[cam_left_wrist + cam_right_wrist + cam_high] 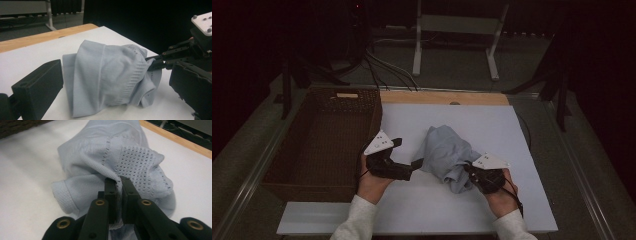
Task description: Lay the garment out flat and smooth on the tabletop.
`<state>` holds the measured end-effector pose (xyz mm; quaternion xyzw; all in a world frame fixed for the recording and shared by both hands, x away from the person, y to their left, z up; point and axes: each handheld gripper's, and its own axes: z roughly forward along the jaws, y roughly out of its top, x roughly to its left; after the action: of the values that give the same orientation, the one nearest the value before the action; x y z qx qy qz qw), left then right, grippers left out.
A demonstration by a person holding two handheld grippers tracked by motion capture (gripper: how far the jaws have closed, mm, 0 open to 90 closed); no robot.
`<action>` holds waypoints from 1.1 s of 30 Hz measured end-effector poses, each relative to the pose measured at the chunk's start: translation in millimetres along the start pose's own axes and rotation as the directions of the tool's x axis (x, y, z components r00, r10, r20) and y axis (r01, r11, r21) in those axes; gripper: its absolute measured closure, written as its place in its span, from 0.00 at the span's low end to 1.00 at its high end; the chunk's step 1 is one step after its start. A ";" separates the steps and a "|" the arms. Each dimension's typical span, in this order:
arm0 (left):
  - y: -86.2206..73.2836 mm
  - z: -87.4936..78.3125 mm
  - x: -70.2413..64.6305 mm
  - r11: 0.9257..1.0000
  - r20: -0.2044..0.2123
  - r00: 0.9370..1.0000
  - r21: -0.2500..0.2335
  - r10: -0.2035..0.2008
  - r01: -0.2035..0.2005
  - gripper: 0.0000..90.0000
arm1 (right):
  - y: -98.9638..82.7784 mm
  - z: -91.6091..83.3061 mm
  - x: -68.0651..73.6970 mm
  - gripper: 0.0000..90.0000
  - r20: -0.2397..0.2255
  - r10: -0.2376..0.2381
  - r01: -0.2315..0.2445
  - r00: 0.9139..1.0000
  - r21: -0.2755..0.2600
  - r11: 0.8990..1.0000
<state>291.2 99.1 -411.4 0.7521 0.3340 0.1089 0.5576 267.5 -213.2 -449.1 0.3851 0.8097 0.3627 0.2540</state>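
white tabletop (512, 150) carries one pale blue garment (444, 152), right of one wicker basket (324, 140). right gripper (119, 181) pinches its mesh fold, clearest in its own view; left gripper (414, 167) gapes wide beside it.

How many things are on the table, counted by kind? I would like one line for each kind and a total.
Light blue garment: 1
Wicker basket: 1
Hand-held gripper: 2, the left and the right
Total: 4
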 end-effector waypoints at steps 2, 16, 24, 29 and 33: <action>-0.1 0.2 0.1 1.000 0.001 1.000 0.001 0.000 0.000 0.00 | -1.6 -1.5 -5.5 0.95 0.010 0.014 -0.014 1.000 0.001 1.000; -1.0 1.8 -0.5 1.000 0.006 1.000 0.007 -0.002 0.002 0.00 | -11.5 -15.9 -44.0 0.95 0.111 0.109 -0.109 0.988 -0.005 0.994; -1.2 2.1 -0.7 1.000 0.012 1.000 0.006 -0.004 0.004 0.00 | -14.8 -21.4 -55.3 0.96 0.132 0.136 -0.135 0.982 -0.015 0.991; -1.0 1.3 -0.3 1.000 0.013 1.000 0.001 -0.007 0.007 0.00 | -14.5 -28.9 -61.1 0.96 0.146 0.160 -0.157 0.976 -0.033 0.987; -1.1 1.0 0.3 1.000 0.013 1.000 0.001 -0.007 0.007 0.00 | -12.8 -36.2 -63.2 0.96 0.159 0.156 -0.151 0.975 -0.046 0.987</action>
<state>291.5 98.7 -412.8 0.7520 0.3331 0.1021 0.5596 273.2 -284.1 -428.8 0.4704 0.7479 0.3622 0.2968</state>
